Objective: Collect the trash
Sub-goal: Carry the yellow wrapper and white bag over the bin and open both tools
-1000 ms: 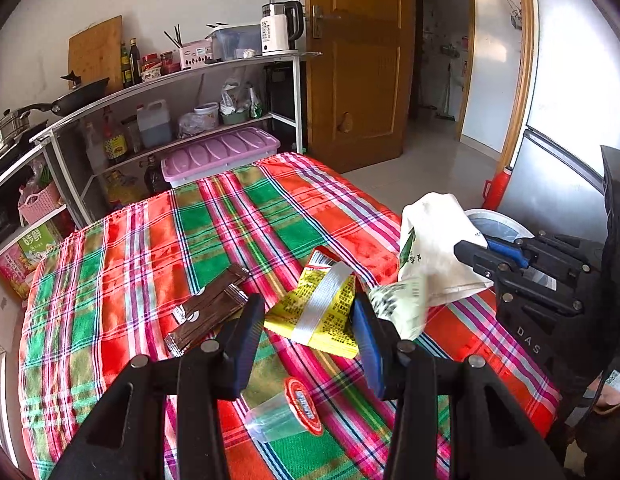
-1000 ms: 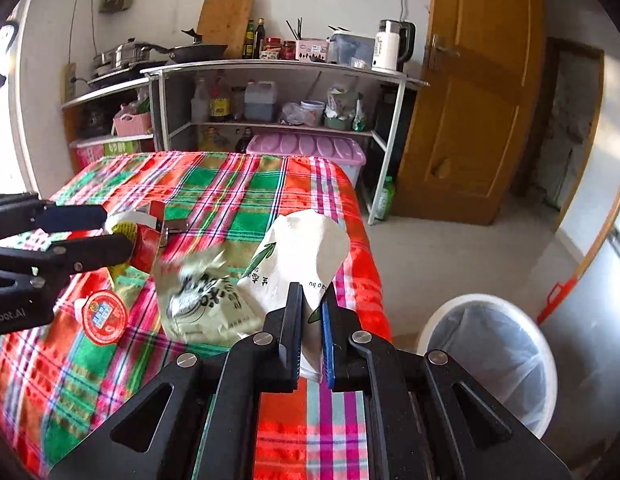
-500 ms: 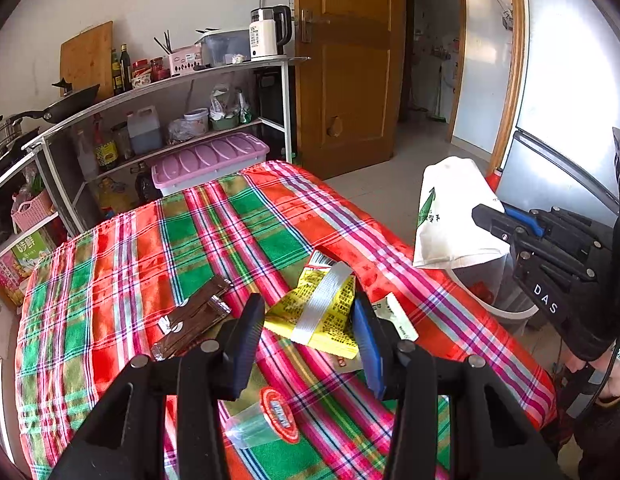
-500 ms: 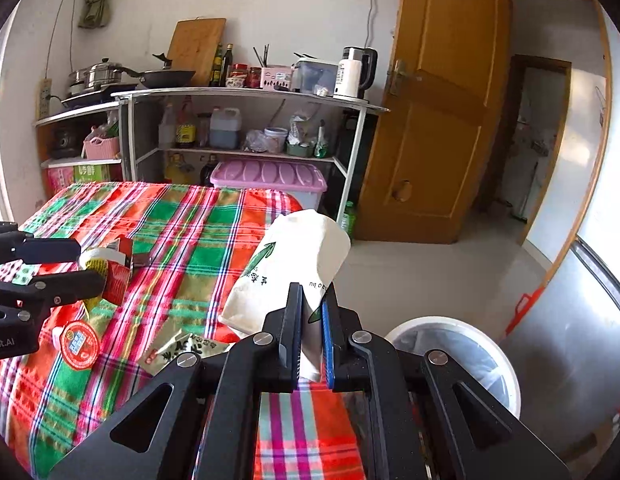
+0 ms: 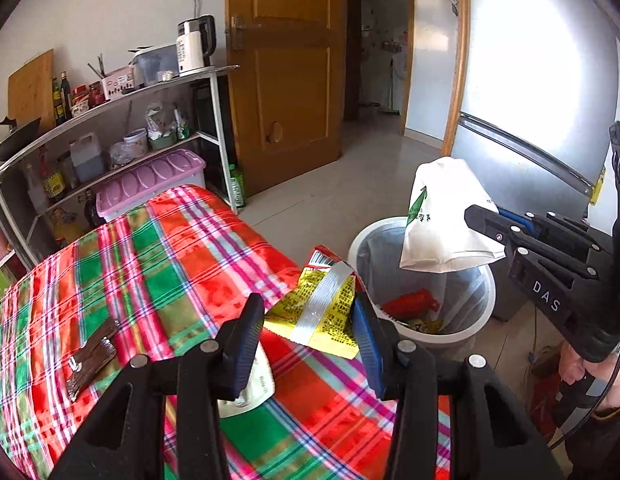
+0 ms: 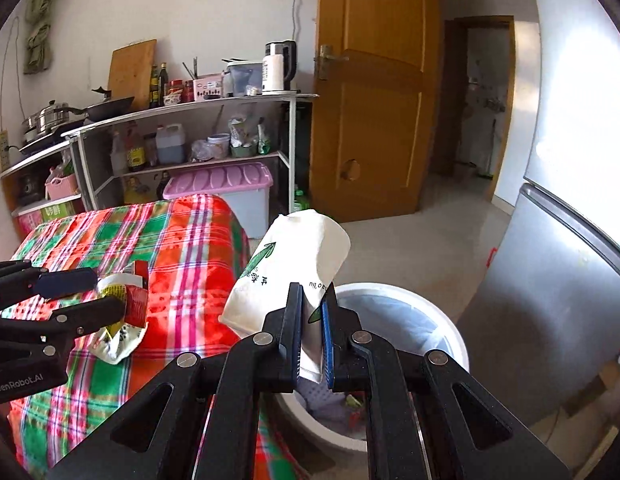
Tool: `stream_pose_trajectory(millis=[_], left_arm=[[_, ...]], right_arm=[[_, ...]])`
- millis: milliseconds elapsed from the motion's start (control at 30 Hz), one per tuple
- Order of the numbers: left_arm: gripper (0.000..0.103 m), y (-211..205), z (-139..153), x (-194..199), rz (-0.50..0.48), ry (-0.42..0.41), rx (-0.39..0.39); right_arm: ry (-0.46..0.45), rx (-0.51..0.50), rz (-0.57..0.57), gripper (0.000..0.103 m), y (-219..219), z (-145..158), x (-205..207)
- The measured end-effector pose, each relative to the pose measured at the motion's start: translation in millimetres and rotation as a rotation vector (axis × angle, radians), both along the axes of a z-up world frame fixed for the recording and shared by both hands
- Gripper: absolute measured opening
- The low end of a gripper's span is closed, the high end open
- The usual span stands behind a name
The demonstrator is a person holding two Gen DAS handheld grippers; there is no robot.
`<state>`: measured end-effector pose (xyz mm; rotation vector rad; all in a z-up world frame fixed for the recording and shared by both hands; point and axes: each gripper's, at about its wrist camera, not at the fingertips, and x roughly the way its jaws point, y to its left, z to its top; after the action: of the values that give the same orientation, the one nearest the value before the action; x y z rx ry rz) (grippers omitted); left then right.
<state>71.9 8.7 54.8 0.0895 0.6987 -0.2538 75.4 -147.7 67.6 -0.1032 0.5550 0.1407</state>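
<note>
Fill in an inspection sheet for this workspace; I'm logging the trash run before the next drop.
Surface: table under a red and green plaid cloth.
Job's things: white plastic-lined trash bin on the floor beside the table, red and yellow scraps inside; white paper bag with green print above it; yellow and red foil snack wrapper.
Clutter: brown wrapper and white pouch on the cloth.
Grippers: right gripper shut on the white bag; left gripper shut on the yellow wrapper.
Cables: thin black cable at the person's hand.
Surroundings: metal shelf rack, lilac-lidded storage box, wooden door, grey fridge.
</note>
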Motion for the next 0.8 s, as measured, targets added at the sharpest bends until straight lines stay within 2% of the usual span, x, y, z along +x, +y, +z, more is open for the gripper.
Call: stream_pose_trajectory(millis=[233,367,433,567,800], left_arm=[[0.047,-54.8,-7.4,15.0,-0.082,0.022,-0.008],[0.047,-80.8,-15.9,23.9,-0.094,0.026,0.029],[0.048,-89.5,-21.4,29.1,-0.110,0.052,0.006],[0.048,-105.1,-31.2,37.8,-0.104,0.066,0.020],[0.048,-118.9,-53.2,52.5,-0.105,0.138,0.014]], right_arm=[[0.032,0.013,-0.088,0.009,-48.4,-7.2,1.4],[0.061,0.015,-0.125,0.009,-72.5,-15.6,4.7],[0.086,0.026,-0.137,0.009,-83.0,-20.9,7.3],[0.137,0.067,-0.159,0.009,-103.3,-32.5,13.3],[0.197,0.057,-0.191,0.009,-119.6,-53.2,24.0]])
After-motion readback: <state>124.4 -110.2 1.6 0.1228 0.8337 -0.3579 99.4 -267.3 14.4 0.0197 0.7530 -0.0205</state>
